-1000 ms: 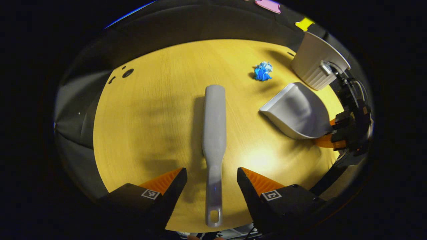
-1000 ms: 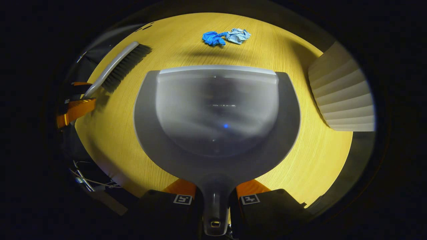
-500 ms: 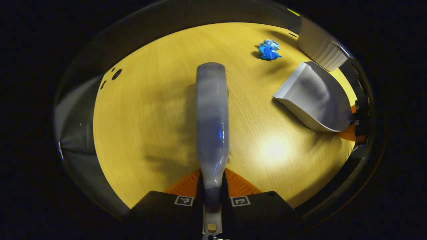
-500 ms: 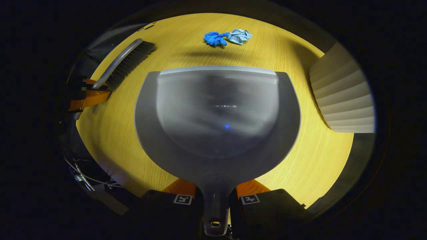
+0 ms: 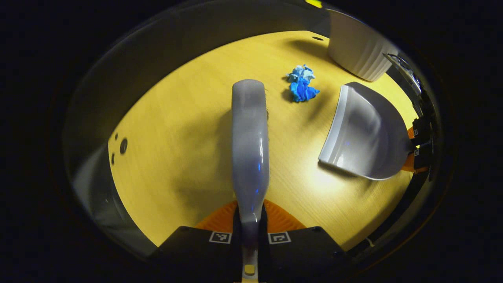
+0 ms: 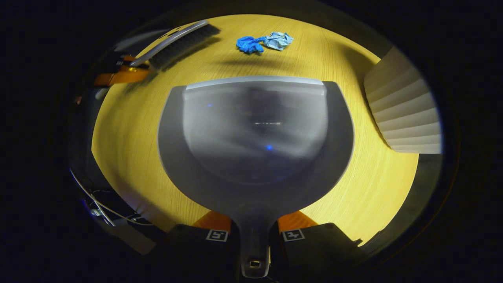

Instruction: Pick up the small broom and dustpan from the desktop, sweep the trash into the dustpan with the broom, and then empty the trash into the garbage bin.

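Observation:
My left gripper [image 5: 250, 220] is shut on the handle of the grey broom [image 5: 248, 149], which stretches away from me, lifted over the yellow desktop [image 5: 184, 129]. The broom [image 6: 178, 37] shows its dark bristles at the upper left of the right gripper view, with the left gripper [image 6: 122, 72] behind it. My right gripper [image 6: 253, 224] is shut on the handle of the grey dustpan [image 6: 255, 133], whose front lip faces the crumpled blue trash [image 6: 261, 41]. In the left gripper view the trash [image 5: 300, 84] lies between the broom's tip and the dustpan [image 5: 363, 133], held by the right gripper [image 5: 416, 147].
A white ribbed garbage bin [image 6: 404, 114] stands on the desktop to the right of the dustpan; the bin [image 5: 357, 51] sits behind the dustpan in the left gripper view. A few dark holes [image 5: 123, 145] mark the desktop's left edge. Cables [image 6: 102, 204] hang off the near-left side.
My left gripper closed on the broom's handle and lifted it, then swung it toward the trash. The dustpan stayed nearly still in the right gripper.

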`<move>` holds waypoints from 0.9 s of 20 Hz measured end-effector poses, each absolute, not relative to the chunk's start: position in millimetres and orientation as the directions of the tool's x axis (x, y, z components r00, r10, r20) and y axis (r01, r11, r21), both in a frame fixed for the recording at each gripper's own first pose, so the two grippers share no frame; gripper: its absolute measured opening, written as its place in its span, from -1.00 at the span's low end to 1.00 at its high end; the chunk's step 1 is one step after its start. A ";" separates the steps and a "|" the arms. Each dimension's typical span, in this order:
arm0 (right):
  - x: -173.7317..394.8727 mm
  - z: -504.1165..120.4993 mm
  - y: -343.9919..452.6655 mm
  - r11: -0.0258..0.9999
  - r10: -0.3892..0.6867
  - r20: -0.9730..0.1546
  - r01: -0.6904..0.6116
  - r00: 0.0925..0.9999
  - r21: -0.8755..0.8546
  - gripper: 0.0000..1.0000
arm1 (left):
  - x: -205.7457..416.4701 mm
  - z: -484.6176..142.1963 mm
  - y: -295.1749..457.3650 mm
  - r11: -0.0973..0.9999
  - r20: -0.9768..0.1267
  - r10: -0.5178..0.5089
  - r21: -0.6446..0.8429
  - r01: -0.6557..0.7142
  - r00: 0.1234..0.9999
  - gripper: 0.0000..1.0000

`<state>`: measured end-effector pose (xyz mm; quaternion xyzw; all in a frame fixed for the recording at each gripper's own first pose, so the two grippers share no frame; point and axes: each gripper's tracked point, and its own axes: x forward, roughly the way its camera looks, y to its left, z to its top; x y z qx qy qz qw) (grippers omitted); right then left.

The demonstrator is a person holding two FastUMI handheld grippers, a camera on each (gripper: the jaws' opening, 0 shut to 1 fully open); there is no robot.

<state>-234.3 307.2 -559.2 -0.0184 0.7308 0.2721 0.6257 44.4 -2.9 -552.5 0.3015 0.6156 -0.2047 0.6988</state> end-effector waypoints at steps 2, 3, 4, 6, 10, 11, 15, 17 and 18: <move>-232.9 -556.1 305.8 0.851 0.308 -0.926 -0.373 -0.219 0.371 -0.31 | 60.0 -563.1 -21.6 0.694 -0.985 0.063 0.157 0.702 0.158 -0.62; -232.0 -553.9 304.8 0.851 0.305 -0.926 -0.374 -0.221 0.369 -0.31 | 67.2 -570.1 -29.0 0.672 -0.985 0.058 0.159 0.723 0.162 -0.62; -230.8 -552.5 303.0 0.851 0.301 -0.927 -0.375 -0.224 0.367 -0.31 | 74.4 -575.6 -35.8 0.653 -0.985 0.055 0.160 0.741 0.164 -0.62; -227.6 -551.4 301.2 0.852 0.296 -0.929 -0.379 -0.222 0.362 -0.31 | 86.5 -581.1 -49.7 0.638 -0.986 0.040 0.152 0.755 0.164 -0.61; -223.9 -557.6 300.4 0.856 0.293 -0.932 -0.375 -0.214 0.355 -0.31 | 110.5 -591.6 -74.2 0.579 -0.984 0.008 0.149 0.801 0.178 -0.62; -222.2 -557.3 300.9 0.857 0.295 -0.931 -0.372 -0.214 0.357 -0.34 | 111.3 -592.9 -79.8 0.557 -0.986 -0.004 0.134 0.820 0.165 -0.62; -218.9 -557.7 303.4 0.863 0.303 -0.934 -0.360 -0.191 0.354 -0.35 | 75.5 -592.4 -104.5 0.497 -0.994 -0.097 -0.008 0.868 0.046 -0.62; -219.7 -559.5 305.1 0.864 0.309 -0.934 -0.358 -0.177 0.354 -0.34 | 53.3 -587.3 -109.9 0.467 -0.993 -0.119 -0.072 0.881 -0.018 -0.67; -218.0 -556.9 303.2 0.864 0.306 -0.936 -0.363 -0.174 0.350 -0.34 | 44.9 -584.4 -114.5 0.459 -0.989 -0.140 -0.105 0.882 -0.045 -0.62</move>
